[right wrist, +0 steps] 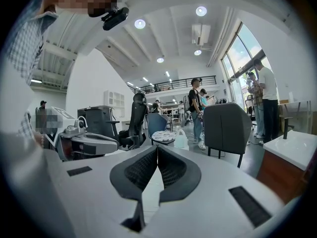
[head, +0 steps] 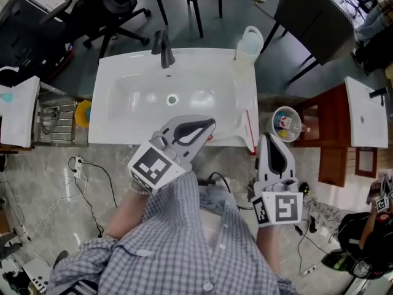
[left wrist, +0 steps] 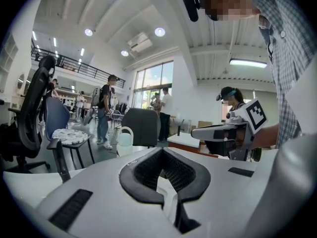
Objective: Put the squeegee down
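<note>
Holding nothing: left gripper (head: 209, 125) and right gripper (head: 266, 140), each with jaws pressed together and empty. Squeegee (head: 250, 131), apparently the thin red-edged strip, lies along the right rim of the sink (head: 123, 63), apart from both grippers. Task looks complete, with nothing left to do.

The left tool (left wrist: 161, 151) fills the lower frame, its dark ribbed jaws closed tip to tip with nothing between them. Beyond the tips a white jug (left wrist: 124, 141) stands in front of a dark chair (left wrist: 144, 126). To the right the right tool (left wrist: 198, 132) points leftward, its marker cube (left wrist: 253, 114) toward the camera. A black office chair (left wrist: 30, 114) and a patterned stool (left wrist: 69, 135) stand at left. A checked sleeve (left wrist: 283, 43) hangs at upper right. People (left wrist: 104, 108) stand by the far windows.
</note>
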`<state>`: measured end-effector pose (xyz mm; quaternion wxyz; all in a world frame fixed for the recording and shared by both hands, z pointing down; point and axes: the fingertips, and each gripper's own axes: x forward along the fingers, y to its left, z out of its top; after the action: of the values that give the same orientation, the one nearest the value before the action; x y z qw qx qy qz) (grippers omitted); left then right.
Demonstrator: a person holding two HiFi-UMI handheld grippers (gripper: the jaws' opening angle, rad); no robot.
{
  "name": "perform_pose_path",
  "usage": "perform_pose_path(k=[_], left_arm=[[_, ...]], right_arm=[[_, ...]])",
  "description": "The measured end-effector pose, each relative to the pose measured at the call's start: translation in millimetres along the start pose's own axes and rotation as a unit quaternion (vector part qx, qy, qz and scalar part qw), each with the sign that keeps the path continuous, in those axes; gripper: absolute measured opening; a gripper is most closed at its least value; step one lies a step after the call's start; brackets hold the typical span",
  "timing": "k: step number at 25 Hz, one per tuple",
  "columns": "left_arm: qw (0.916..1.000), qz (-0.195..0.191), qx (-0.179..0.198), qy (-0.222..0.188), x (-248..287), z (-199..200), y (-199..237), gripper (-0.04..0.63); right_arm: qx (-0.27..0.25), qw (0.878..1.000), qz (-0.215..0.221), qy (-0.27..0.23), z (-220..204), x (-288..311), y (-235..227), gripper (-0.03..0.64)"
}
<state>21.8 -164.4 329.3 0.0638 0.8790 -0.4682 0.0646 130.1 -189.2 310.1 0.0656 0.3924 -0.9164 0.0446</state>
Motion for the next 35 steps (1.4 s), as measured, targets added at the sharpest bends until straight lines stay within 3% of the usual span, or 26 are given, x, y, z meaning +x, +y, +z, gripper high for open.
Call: perform_pose_path(k=[35], left_arm=[[0.9998,-0.019,0.001,0.0,5.0,2.5,-9.9,0.007]], right_arm=[[-0.008,1.0,-0.001,0.008,-1.7,-4.7,1.3,0.009]])
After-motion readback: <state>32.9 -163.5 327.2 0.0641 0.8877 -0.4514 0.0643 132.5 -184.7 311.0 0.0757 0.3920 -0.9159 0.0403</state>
